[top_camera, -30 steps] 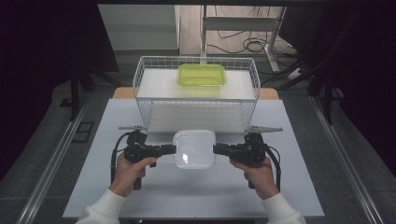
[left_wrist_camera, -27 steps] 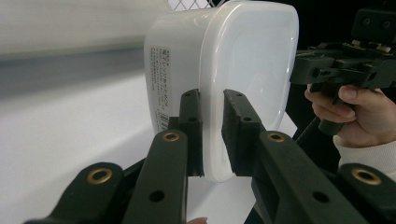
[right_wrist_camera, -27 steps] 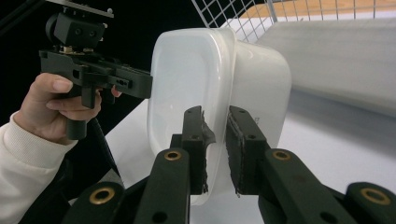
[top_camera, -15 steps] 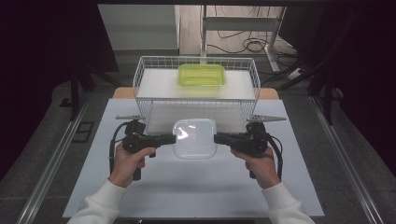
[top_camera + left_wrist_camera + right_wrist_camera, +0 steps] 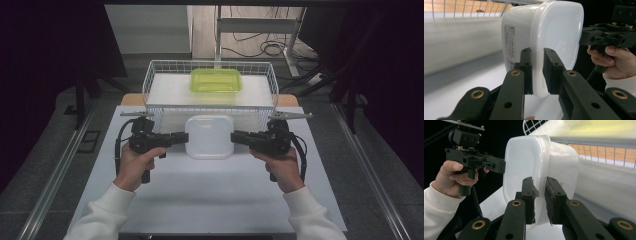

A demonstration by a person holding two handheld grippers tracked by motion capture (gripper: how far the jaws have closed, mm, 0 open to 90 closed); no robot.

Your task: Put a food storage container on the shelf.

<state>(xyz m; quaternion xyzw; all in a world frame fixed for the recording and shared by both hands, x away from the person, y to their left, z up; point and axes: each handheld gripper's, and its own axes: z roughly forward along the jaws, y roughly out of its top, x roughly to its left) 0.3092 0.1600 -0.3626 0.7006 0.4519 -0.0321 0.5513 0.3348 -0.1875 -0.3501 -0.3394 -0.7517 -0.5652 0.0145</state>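
A white lidded plastic container (image 5: 209, 136) hangs in the air between my two grippers, just in front of the wire basket. My left gripper (image 5: 183, 138) is shut on the container's left rim (image 5: 537, 72), one pad on either side of the lid edge. My right gripper (image 5: 235, 136) is shut on the right rim (image 5: 539, 202) the same way. In the left gripper view the container (image 5: 554, 32) shows a printed label on its side. Across the container each gripper view shows the other hand and its gripper.
A white wire basket (image 5: 159, 72) stands at the back of the white table (image 5: 210, 200), holding a yellow-green lidded container (image 5: 215, 80). Metal rails run along both sides of the table. Cables lie on the floor behind.
Both grippers have risen together with the white container, which now sits higher and closer to the basket's front wall. The grips have not changed.
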